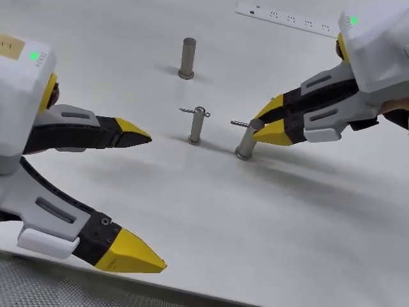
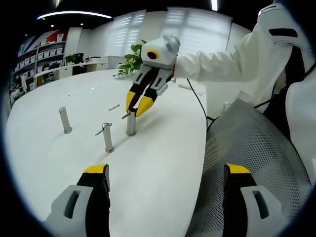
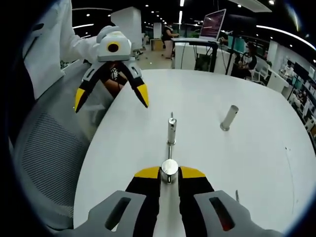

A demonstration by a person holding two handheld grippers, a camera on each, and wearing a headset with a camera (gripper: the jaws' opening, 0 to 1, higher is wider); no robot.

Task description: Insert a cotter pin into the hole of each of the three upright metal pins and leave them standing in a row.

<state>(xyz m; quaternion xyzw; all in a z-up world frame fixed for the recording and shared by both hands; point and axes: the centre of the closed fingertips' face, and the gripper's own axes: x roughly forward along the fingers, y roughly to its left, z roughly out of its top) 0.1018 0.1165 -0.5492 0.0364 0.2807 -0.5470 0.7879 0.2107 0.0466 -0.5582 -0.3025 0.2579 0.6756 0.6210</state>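
Observation:
Three upright metal pins stand on the white table [image 1: 211, 211]. The far pin [image 1: 186, 57] is bare. A cotter pin [image 1: 194, 112] sits through the top of the middle pin [image 1: 197, 126]. My right gripper [image 1: 257, 128] is at the top of the near pin [image 1: 246, 142], shut on a cotter pin [image 1: 239, 123] whose thin end pokes out the pin's far side. In the right gripper view the pin's top [image 3: 169, 169] sits between the yellow fingertips [image 3: 146, 174]. My left gripper [image 1: 144, 195] hangs open and holds nothing, left of the row and apart from it.
A white power strip [image 1: 287, 18] lies at the table's far edge. One loose cotter pin [image 2: 114, 106] lies on the table beyond the pins. A grey mesh chair back [image 2: 247, 133] and a person's white sleeve [image 2: 217, 61] are at the table's near side.

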